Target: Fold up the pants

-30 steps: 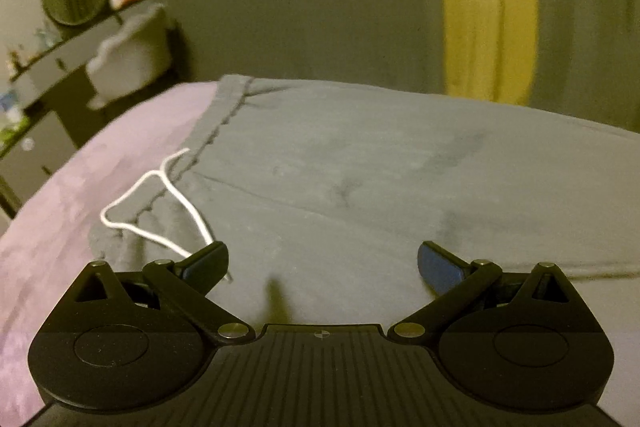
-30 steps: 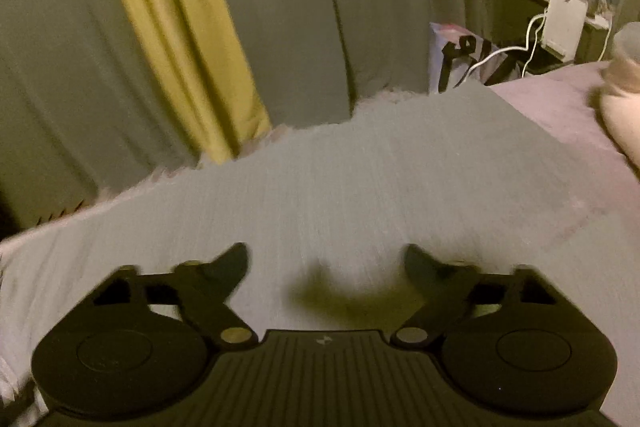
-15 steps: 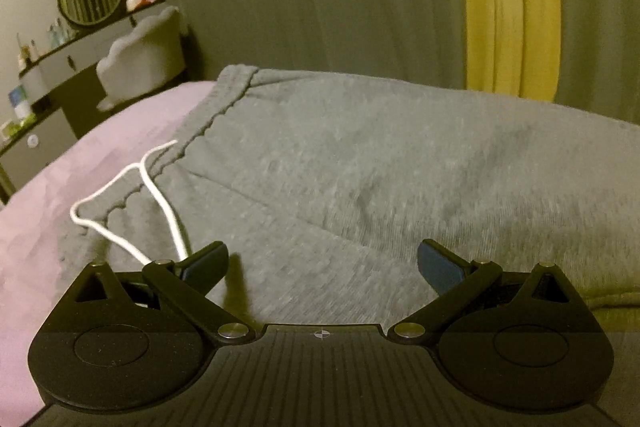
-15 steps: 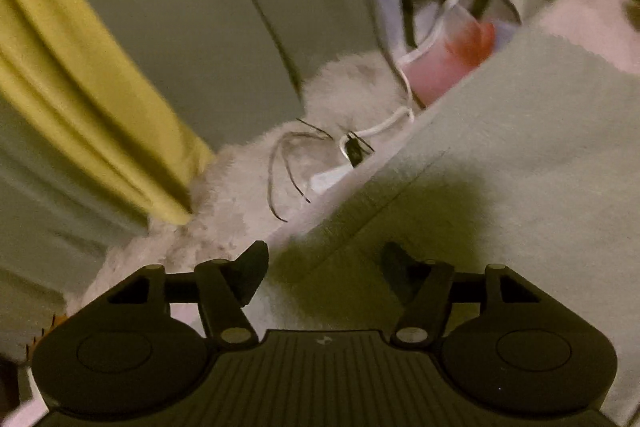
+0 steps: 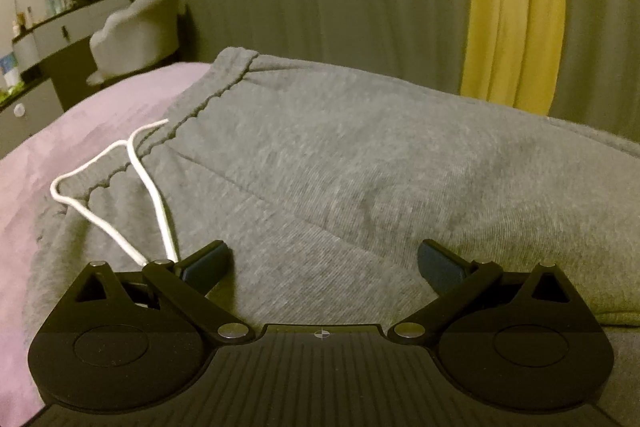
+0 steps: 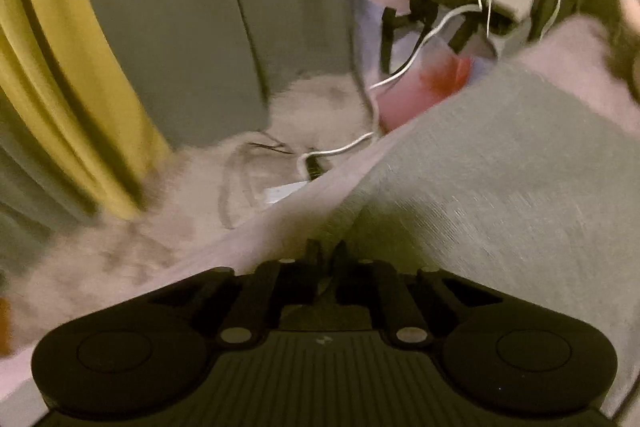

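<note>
Grey sweatpants (image 5: pixel 360 163) flat on bed (image 5: pixel 100 131), no fold yet; right gripper (image 6: pixel 326 259) fingers pinched on leg-end edge over bed side, left gripper (image 5: pixel 322 263) fingers apart near waistband, grab pending.

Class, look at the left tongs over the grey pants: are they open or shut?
Open. The left tongs stand wide apart, with bare pants fabric between the tips.

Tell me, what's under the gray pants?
The gray pants lie on a purple blanket, which shows beside the waistband. What is under the pants' middle is covered.
</note>
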